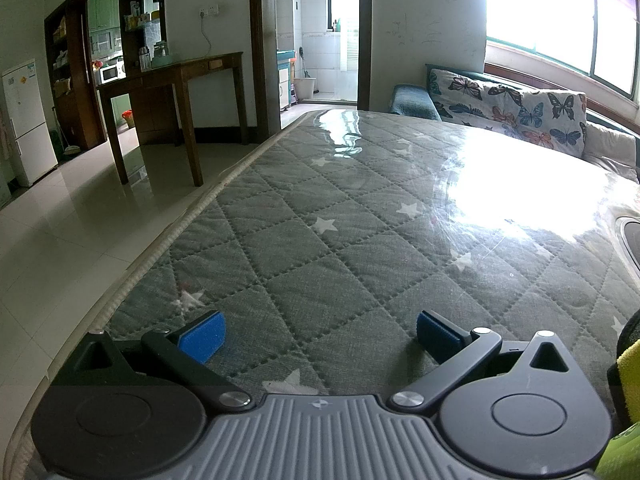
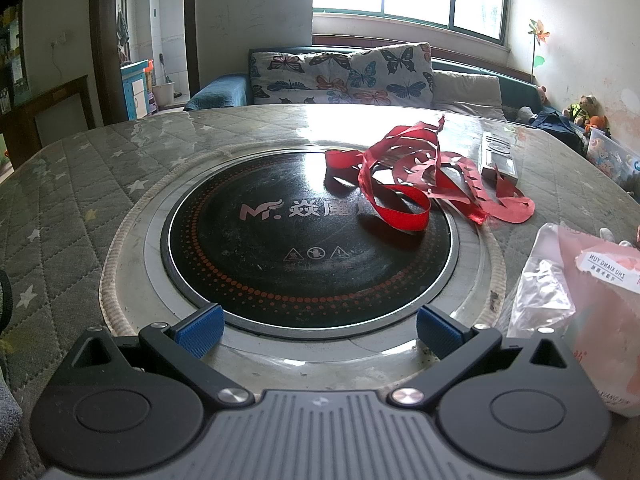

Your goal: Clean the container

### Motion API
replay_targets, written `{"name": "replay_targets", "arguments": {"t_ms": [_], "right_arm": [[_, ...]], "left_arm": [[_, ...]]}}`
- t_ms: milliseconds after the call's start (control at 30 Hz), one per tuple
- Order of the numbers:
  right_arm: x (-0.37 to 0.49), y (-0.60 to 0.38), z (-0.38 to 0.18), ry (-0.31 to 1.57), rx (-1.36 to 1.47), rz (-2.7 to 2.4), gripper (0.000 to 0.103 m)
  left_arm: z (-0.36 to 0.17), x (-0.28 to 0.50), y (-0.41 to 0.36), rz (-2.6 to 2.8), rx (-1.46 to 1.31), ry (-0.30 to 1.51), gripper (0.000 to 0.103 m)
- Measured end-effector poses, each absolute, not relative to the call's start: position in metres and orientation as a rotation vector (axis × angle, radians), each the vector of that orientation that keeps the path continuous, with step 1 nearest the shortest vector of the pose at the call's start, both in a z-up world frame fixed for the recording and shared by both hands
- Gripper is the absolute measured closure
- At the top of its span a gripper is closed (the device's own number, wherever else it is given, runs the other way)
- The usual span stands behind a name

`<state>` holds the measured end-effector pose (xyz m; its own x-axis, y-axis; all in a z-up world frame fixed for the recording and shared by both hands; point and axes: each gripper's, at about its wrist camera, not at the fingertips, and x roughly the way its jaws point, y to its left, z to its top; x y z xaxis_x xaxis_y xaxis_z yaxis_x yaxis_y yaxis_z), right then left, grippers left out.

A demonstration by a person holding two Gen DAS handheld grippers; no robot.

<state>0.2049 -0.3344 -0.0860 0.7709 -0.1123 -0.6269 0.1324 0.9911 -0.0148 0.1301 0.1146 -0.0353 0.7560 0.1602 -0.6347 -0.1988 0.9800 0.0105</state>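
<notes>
- Over the quilted table (image 1: 320, 208), I am holding both claws low, pointing across a glossy clear cover that is throwing back window glare.
- My left claw (image 1: 320, 338) is hanging spread wide, gripping nothing, with only grey star-patterned cloth lying between its blue pads (image 1: 202, 338).
- My right claw (image 2: 318, 330) is likewise gaping, nothing between its fingers, hovering at the near rim of the round black hob (image 2: 280, 240) sunk into the tabletop.
- Red ribbon (image 2: 404, 176) is sprawling in loops over the hob's far right side and trailing onto the cloth beside it.
- A flat grey remote-like slab (image 2: 498, 156) is lying just past the ribbon; a crinkled plastic bag (image 2: 560, 280) is sitting to my right.
- No container is showing plainly in either view, so I am not able to say where the task's thing is or whether it is clean.
- Something yellow and green (image 1: 628, 380) is poking in at the left view's right edge; I cannot tell what it is.
- Judging the work ahead: I am keeping both claws spread until the container is in sight, since the ribbon looks light and snaggy and the cover looks slippery, and I am favouring one claw steadying while the other is wiping.
</notes>
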Motion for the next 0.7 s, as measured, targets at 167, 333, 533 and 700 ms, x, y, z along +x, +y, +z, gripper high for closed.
{"name": "replay_targets", "arguments": {"t_ms": [167, 333, 533, 700], "right_arm": [[0.2050, -0.3344, -0.0860, 0.678, 0.031, -0.133, 0.000], [0.2050, -0.3345, -0.0860, 0.678, 0.031, -0.133, 0.000], [0.2050, -0.3344, -0.0860, 0.678, 0.031, -0.133, 0.000], [0.2050, -0.3347, -0.0861, 0.678, 0.031, -0.133, 0.000]], "left_arm": [[-0.0353, 0.1300, 0.1150, 0.196, -0.059, 0.686, 0.000], [-0.0353, 0.1300, 0.1149, 0.196, -0.059, 0.686, 0.000], [-0.0353, 0.1291, 0.1179, 0.196, -0.059, 0.686, 0.000], [-0.0352, 0.1283, 0.1207, 0.196, -0.059, 0.686, 0.000]]}}
